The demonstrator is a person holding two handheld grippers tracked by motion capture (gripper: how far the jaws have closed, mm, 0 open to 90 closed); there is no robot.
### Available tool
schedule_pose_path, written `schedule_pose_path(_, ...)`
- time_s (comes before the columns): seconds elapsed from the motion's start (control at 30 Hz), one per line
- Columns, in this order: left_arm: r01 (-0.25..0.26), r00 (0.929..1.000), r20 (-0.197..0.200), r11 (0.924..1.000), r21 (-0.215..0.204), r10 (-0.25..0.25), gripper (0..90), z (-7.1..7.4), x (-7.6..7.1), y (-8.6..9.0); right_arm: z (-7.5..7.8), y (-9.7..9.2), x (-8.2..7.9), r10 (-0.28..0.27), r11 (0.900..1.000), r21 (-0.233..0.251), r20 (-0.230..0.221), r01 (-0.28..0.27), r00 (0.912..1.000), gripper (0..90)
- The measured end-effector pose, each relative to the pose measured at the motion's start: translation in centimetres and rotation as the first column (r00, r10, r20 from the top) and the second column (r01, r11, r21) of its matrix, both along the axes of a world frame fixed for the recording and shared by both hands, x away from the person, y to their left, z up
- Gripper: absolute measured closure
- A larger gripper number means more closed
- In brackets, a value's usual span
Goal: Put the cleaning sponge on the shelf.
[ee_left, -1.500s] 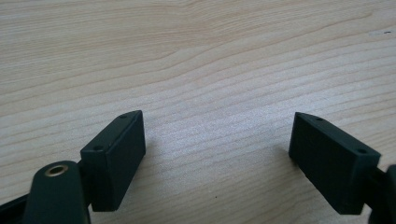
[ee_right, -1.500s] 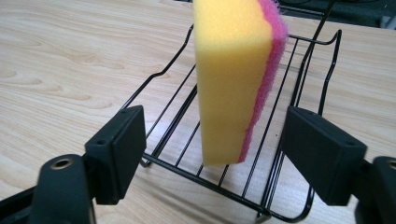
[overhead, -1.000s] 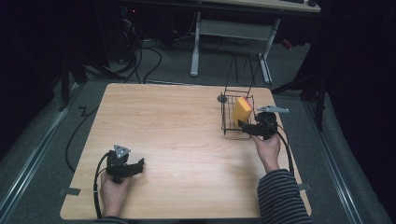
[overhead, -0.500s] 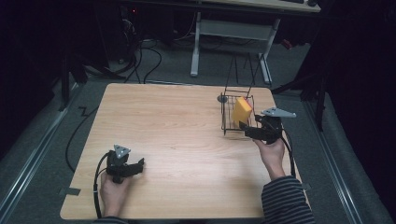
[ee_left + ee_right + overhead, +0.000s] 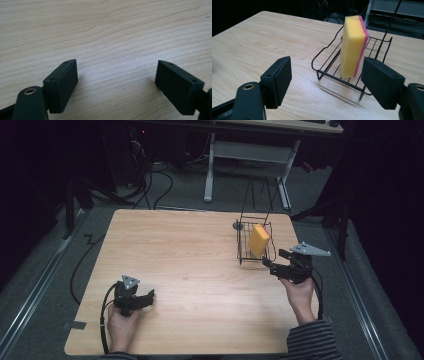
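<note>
A yellow sponge (image 5: 259, 240) with a pink back stands on edge in a small black wire rack (image 5: 242, 246) at the table's far right. In the right gripper view the sponge (image 5: 352, 45) rises from the rack (image 5: 342, 80) just beyond the jaws. My right gripper (image 5: 274, 258) hovers just right of the rack and points at it. It is open (image 5: 325, 75); its jaws have just been closing a little with nothing between them. My left gripper (image 5: 149, 297) rests at the near left, open (image 5: 116, 75) over bare wood.
The wooden table (image 5: 190, 250) has wide free room between the two hands. A small grey disc (image 5: 239, 226) lies just behind the rack. Beyond the far edge are white desk legs (image 5: 210, 170) and cables on the floor.
My right gripper has drawn back from the rack toward the right edge and risen slightly. The sponge stays standing in the rack. The left gripper has not moved.
</note>
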State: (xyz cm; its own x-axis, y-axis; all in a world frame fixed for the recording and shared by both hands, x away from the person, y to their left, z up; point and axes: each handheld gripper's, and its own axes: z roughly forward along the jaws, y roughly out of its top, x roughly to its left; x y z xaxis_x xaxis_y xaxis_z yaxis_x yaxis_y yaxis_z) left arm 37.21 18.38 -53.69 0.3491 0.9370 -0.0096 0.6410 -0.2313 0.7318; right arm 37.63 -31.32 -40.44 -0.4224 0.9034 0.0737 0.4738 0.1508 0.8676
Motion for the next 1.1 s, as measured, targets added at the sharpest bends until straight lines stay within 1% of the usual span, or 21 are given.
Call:
schedule_pose_path(0.07,0.0,1.0,0.0,1.0,0.0,0.0,19.0,0.0,0.0,0.0,0.2,-0.2,-0.6,0.001,0.9999,0.016,0.016,-0.001,0.9999,25.3)
schedule_pose_path(0.13,0.0,1.0,0.0,1.0,0.0,0.0,19.0,0.0,0.0,0.0,0.3,-0.4,-1.0,0.004,0.9998,0.019,0.025,-0.004,0.9997,25.4)
schedule_pose_path(0.33,-0.001,1.0,0.002,1.0,0.001,0.001,19.0,0.0,0.0,0.0,0.2,-0.8,-2.3,0.013,0.9993,0.034,0.024,-0.014,0.9996,25.6)
schedule_pose_path(0.47,-0.001,1.0,0.002,1.0,0.001,0.001,19.0,0.0,0.0,0.0,0.3,-1.0,-3.1,0.022,0.9986,0.046,0.034,-0.024,0.9992,26.2)
schedule_pose_path(0.73,-0.001,1.0,0.002,1.0,0.001,0.001,19.0,0.0,0.0,0.0,0.1,-1.4,-4.6,0.034,0.9978,0.056,0.036,-0.036,0.9988,26.7)
schedule_pose_path(1.1,-0.001,1.0,0.002,1.0,0.001,0.001,18.9,0.0,0.0,0.0,-0.6,-1.5,-6.4,0.044,0.996,0.075,0.047,-0.048,0.9979,27.2)
